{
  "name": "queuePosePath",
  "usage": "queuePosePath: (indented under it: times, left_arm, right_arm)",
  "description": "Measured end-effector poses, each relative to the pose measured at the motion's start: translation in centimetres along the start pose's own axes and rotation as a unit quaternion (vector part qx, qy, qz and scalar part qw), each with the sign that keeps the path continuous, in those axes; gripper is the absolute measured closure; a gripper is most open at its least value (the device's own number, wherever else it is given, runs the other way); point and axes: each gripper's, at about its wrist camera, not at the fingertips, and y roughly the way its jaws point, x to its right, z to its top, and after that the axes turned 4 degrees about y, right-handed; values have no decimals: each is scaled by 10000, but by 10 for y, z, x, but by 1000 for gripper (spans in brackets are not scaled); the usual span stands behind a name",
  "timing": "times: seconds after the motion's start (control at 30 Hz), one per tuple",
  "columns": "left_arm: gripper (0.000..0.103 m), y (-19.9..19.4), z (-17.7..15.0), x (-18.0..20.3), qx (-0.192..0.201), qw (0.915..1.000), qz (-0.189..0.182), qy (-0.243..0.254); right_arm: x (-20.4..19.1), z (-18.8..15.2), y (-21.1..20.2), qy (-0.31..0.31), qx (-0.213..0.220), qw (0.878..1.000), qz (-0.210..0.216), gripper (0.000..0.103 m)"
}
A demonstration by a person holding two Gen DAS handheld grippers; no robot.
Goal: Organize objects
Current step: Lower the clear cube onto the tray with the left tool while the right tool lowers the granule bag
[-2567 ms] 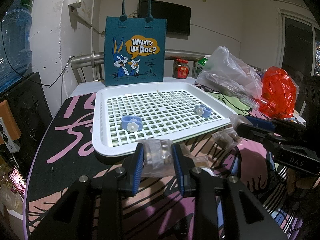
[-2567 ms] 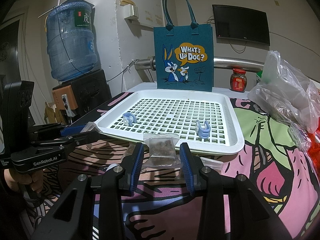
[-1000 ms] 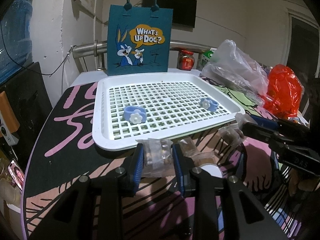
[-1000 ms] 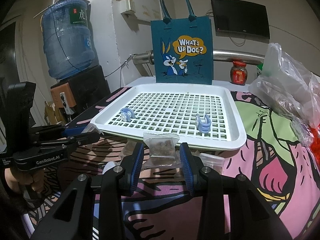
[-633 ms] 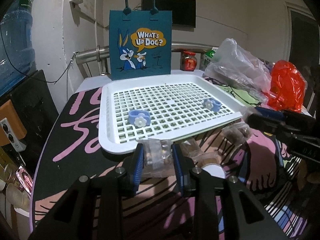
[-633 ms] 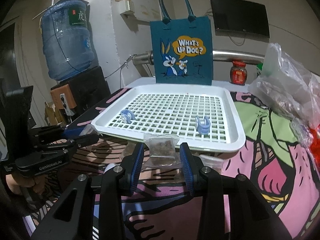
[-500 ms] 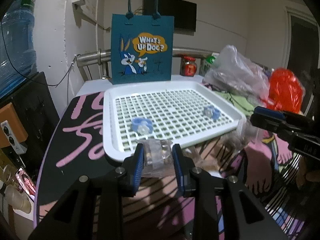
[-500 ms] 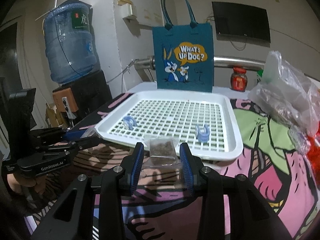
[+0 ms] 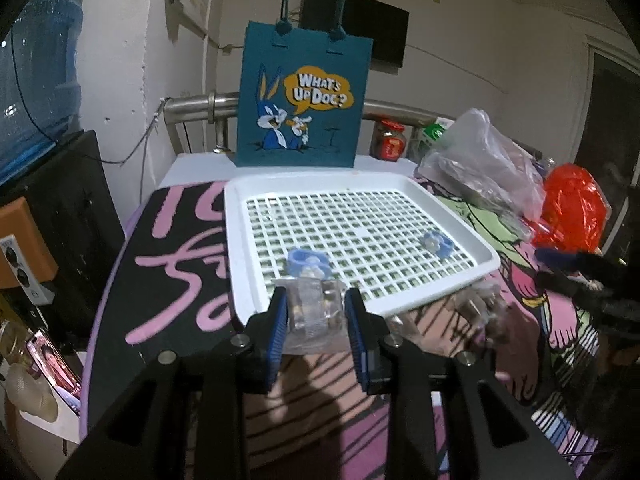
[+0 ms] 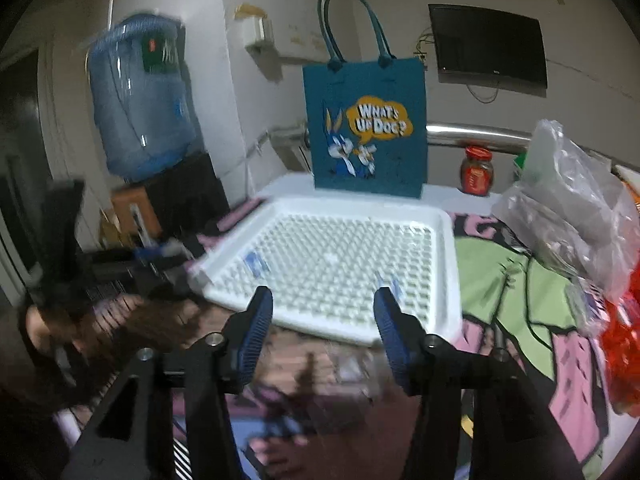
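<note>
My left gripper [image 9: 316, 316] is shut on a small clear packet [image 9: 314, 312] with brownish contents, held just over the front rim of the white grid tray [image 9: 240, 240]. Two blue flower rings [image 9: 306, 262] [image 9: 438, 242] lie in the tray. In the right wrist view my right gripper [image 10: 324, 312] is opening, with nothing between its blue pads [image 10: 258, 320]. A blurred clear packet [image 10: 350, 364] shows below them on the cloth. The same view shows the tray [image 10: 448, 280] and both rings [image 10: 256, 264] [image 10: 386, 280], all blurred.
A teal cartoon tote bag [image 9: 300, 100] stands behind the tray. Clear plastic bags [image 9: 480, 160], a red bag [image 9: 572, 208] and a red-lidded jar [image 9: 388, 140] crowd the right side. A water bottle [image 10: 140, 100] stands at the left. A patterned cloth [image 9: 180, 260] covers the table.
The right gripper's jaws have spread apart and the packet it held has left them. The left gripper, still gripping its packet, has come up closer to the tray's front rim.
</note>
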Motion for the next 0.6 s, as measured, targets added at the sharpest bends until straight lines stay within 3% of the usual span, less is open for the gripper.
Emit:
queuePosePath:
  times: [0.2, 0.47, 0.5, 0.6]
  left_arm:
    - [75, 5, -9, 12, -115, 9998, -76, 123]
    - [75, 10, -17, 16, -221, 9996, -112, 132]
    - [75, 11, -17, 16, -228, 9996, -113, 130]
    - [75, 11, -18, 17, -240, 9996, -131, 123]
  right_arm:
    - [0, -40, 25, -176, -738, 9971, -40, 50]
    - [5, -54, 51, -278, -1341, 9901, -314, 51]
    - [5, -55, 52, -285, -1378, 9895, -322, 60]
    - [8, -54, 49, -220, -1296, 9908, -324, 72]
